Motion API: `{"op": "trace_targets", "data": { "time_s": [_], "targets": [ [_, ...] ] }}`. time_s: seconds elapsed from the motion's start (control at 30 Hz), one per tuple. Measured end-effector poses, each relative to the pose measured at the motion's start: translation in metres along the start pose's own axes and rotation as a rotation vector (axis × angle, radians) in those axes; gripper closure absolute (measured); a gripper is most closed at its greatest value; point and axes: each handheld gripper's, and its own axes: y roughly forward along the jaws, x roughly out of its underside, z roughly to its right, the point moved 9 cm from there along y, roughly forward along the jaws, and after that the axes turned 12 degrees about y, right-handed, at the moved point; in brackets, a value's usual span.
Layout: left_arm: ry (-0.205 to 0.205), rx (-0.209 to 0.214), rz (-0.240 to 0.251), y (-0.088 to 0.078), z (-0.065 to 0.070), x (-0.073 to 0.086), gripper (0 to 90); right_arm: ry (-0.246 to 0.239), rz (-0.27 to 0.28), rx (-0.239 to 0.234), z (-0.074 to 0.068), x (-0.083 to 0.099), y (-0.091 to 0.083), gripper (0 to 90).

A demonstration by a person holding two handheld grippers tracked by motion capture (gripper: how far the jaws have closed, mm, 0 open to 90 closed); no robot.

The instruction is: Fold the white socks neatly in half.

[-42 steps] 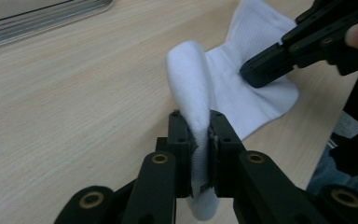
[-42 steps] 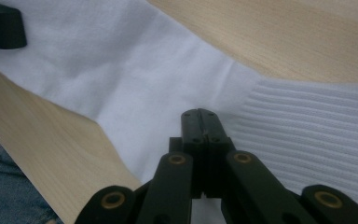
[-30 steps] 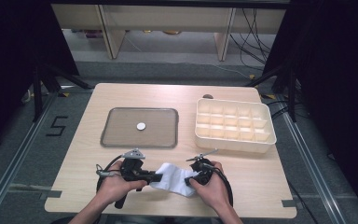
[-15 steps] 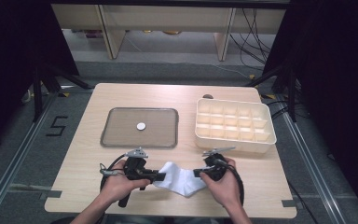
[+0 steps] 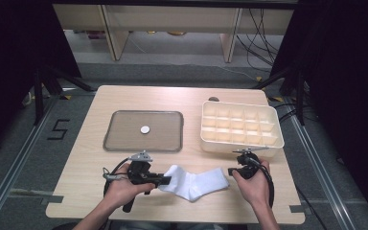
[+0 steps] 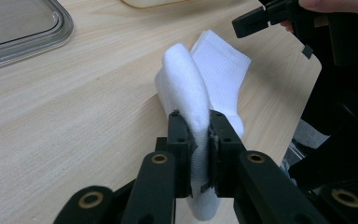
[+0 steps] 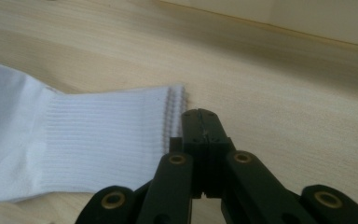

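My left gripper has its fingers clamped on one end of the white ribbed cotton sock, while my right gripper, fingers closed and empty, sits just beside its cuff on the light wooden surface.

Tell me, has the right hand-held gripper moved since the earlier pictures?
Yes. The right hand-held gripper has moved rightward, now below the divided box's middle instead of left of it.

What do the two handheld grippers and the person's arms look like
Both the left gripper and the right gripper are black, each with two slim black jaws on linked bars joined by brass-coloured rivets. A grey three-cornered plate sits on top of each body, and a black cable loops away from each. The forearms coming in from the bottom edge are bare, with no sleeves or gloves visible.
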Motion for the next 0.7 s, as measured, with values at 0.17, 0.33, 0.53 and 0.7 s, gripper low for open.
{"op": "trace_targets", "data": {
  "time_s": [0.17, 0.33, 0.53, 0.7],
  "targets": [
    [0.005, 0.009, -0.005, 0.001, 0.001, 0.000, 80.9, -0.021, -0.028, 0.018, -0.005, 0.004, 0.009, 90.0],
    [0.014, 0.016, 0.006, 0.002, 0.003, -0.004, 80.9, -0.028, -0.031, 0.031, -0.006, 0.005, 0.016, 90.0],
    [0.029, 0.030, 0.000, 0.005, 0.005, -0.006, 80.8, -0.031, -0.029, 0.025, -0.009, 0.005, 0.018, 90.0],
    [0.033, 0.026, 0.003, 0.006, 0.006, -0.008, 80.7, -0.037, -0.036, 0.022, -0.013, 0.006, 0.017, 90.0]
  ]
}}
